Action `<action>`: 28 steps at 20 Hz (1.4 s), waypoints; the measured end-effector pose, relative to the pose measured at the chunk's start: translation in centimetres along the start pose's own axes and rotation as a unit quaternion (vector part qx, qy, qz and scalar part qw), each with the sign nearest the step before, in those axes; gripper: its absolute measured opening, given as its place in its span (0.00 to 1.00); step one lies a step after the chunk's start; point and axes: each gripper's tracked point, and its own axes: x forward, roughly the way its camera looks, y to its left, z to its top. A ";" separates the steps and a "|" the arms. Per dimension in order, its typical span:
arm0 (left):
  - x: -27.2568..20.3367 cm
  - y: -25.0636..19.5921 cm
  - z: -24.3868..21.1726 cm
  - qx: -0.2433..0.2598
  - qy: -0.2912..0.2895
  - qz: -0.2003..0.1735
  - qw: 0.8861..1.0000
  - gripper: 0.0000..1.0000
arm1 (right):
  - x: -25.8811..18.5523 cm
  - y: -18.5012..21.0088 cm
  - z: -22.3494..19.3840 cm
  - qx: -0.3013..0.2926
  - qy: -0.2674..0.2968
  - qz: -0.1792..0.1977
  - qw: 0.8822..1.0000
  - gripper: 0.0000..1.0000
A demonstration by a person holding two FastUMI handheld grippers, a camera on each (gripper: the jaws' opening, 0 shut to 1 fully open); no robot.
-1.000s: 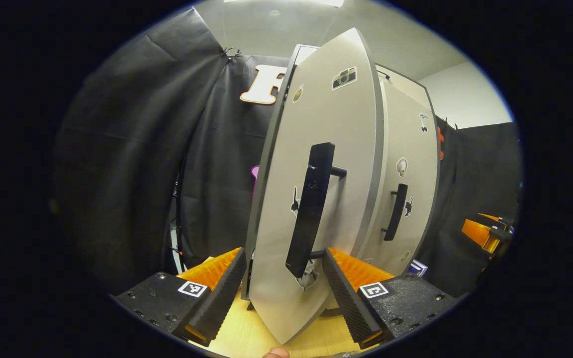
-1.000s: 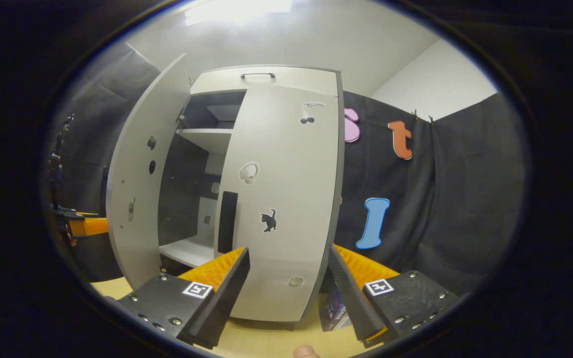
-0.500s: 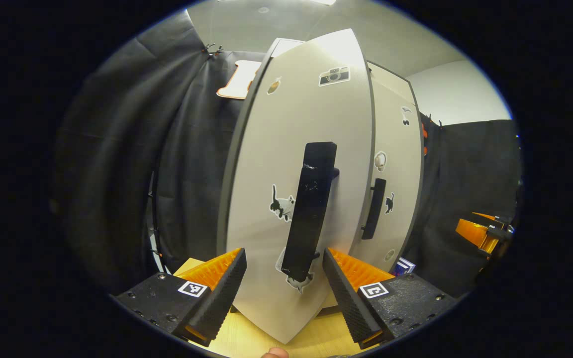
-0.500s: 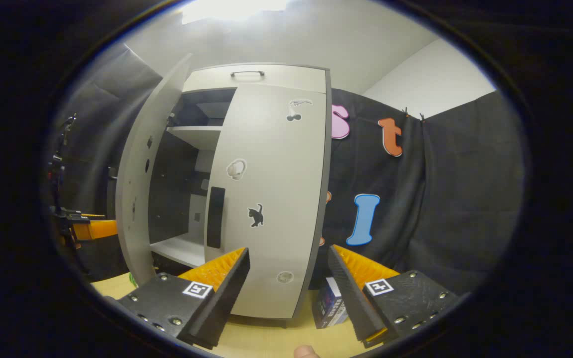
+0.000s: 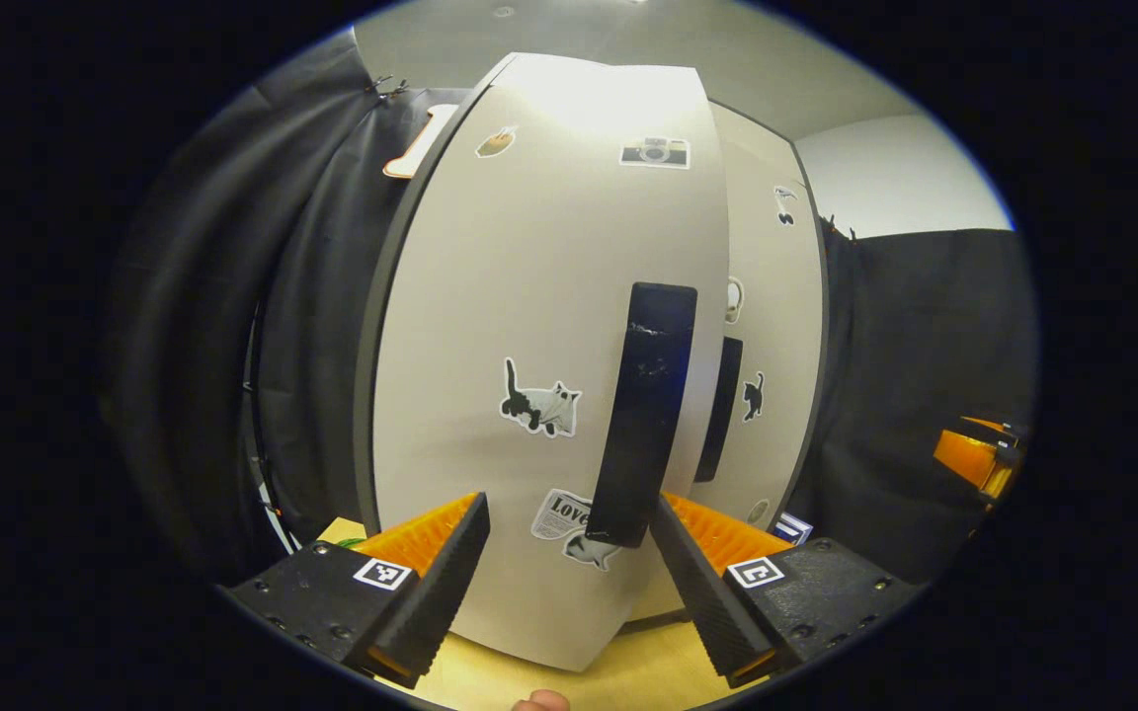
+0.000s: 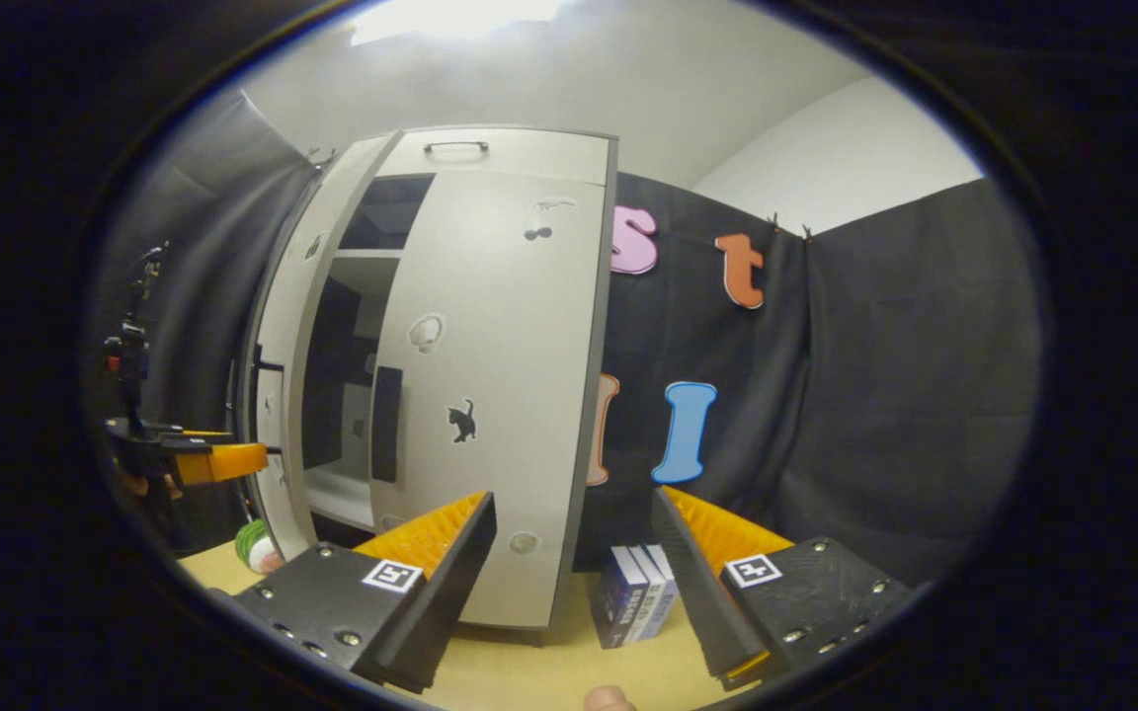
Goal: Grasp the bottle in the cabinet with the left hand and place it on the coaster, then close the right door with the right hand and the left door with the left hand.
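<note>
Left door [image 5: 539, 326] nearly shut — perhaps touching left hand-held gripper [image 5: 569, 553].

left door [image 5: 539, 326] swung nearly shut

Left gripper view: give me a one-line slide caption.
Open left gripper faces the left door, its handle between the fingers; right door beyond.

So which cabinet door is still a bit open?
The left door, beside the left gripper. A dark gap with shelves shows between it and the right door, which lies flat against the cabinet.
</note>
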 end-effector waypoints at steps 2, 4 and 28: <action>0.8 -0.1 0.0 -0.005 0.002 -0.006 1.000 1.00 | 0.0 -0.6 -0.1 0.000 0.001 -0.011 1.000 0.96; 1.4 -0.3 0.0 -0.007 0.004 -0.012 1.000 1.00 | -0.3 -1.5 -0.3 0.001 0.003 -0.019 1.000 0.93; 2.9 -2.0 -0.6 -0.028 0.032 -0.016 0.999 0.97 | -1.1 -6.2 -1.6 0.004 0.017 -0.068 0.998 0.96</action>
